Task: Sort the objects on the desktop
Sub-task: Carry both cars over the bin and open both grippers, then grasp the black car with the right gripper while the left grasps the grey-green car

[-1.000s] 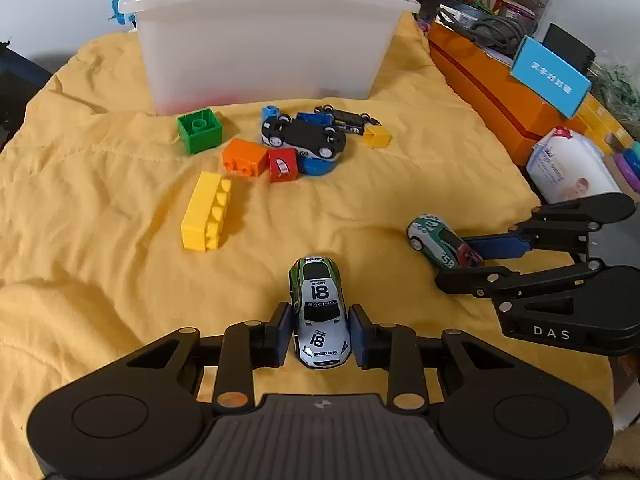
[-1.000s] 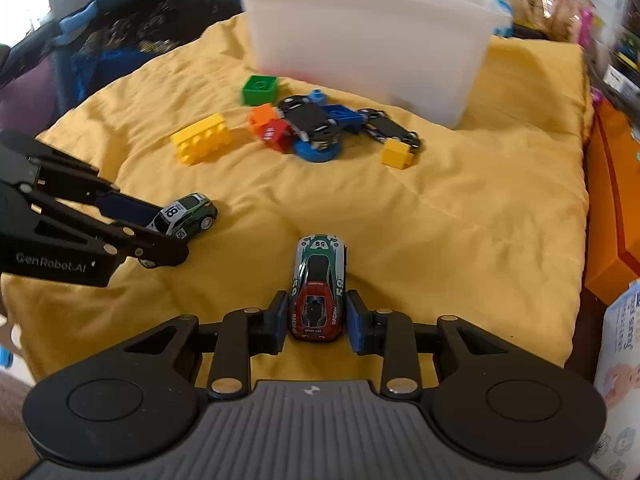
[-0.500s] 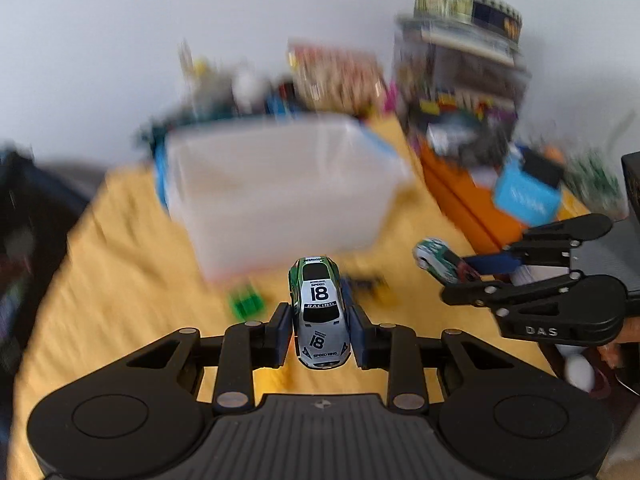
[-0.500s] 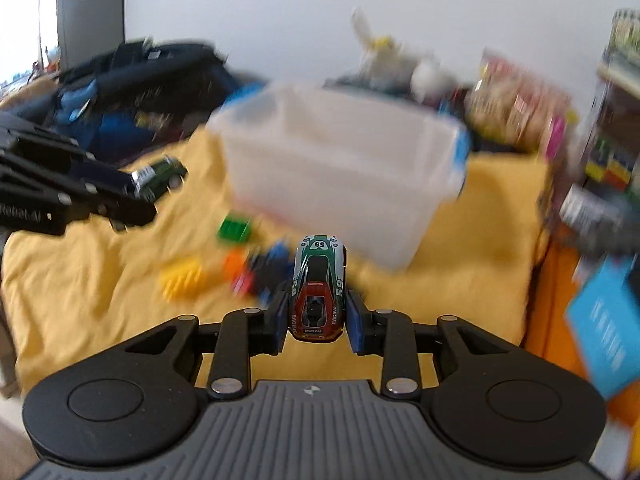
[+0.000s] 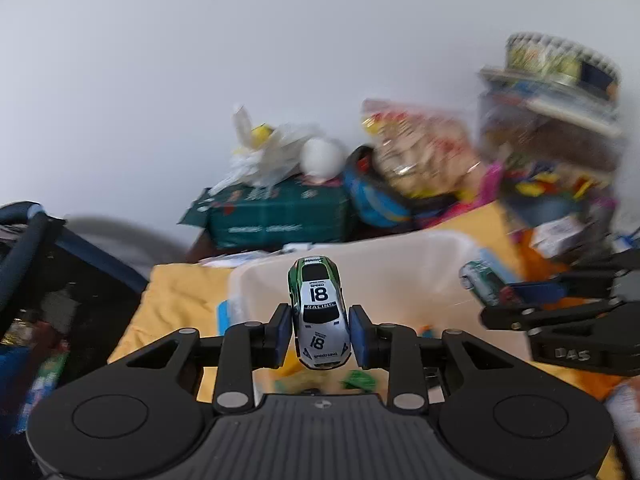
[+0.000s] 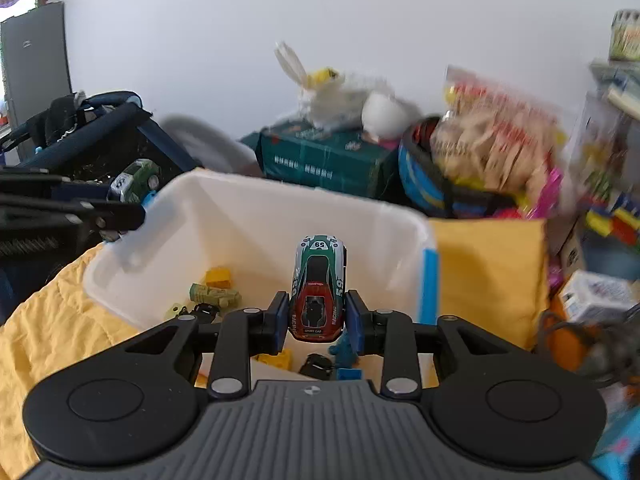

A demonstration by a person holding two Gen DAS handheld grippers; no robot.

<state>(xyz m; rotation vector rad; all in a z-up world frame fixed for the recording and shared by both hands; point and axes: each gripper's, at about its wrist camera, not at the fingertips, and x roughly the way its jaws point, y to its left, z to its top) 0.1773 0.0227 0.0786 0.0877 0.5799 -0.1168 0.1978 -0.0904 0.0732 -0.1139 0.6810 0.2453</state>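
Toy cars (image 5: 322, 316) (image 6: 319, 304): glossy painted shells.
Bin (image 6: 256, 220): smooth, translucent white plastic.
Blanket (image 6: 44, 340): matt yellow quilted cloth.
Gripper bodies (image 5: 316, 432) (image 6: 312, 428): matt black ribbed plastic.

A white and green toy car numbered 18 (image 5: 321, 318) is pinched by its sides between the blue pads of the left gripper (image 5: 320, 335), nose pointing away, held in the air over the near rim of the white plastic bin (image 6: 224, 216). A green and red toy car numbered 59 (image 6: 319, 306) sits the same way in the right gripper (image 6: 318, 320), above the bin's open mouth. On the bin's floor lie a yellow block (image 6: 218, 275), an olive toy vehicle (image 6: 214, 295), a small black car (image 6: 316, 365) and a blue piece (image 6: 349, 373).
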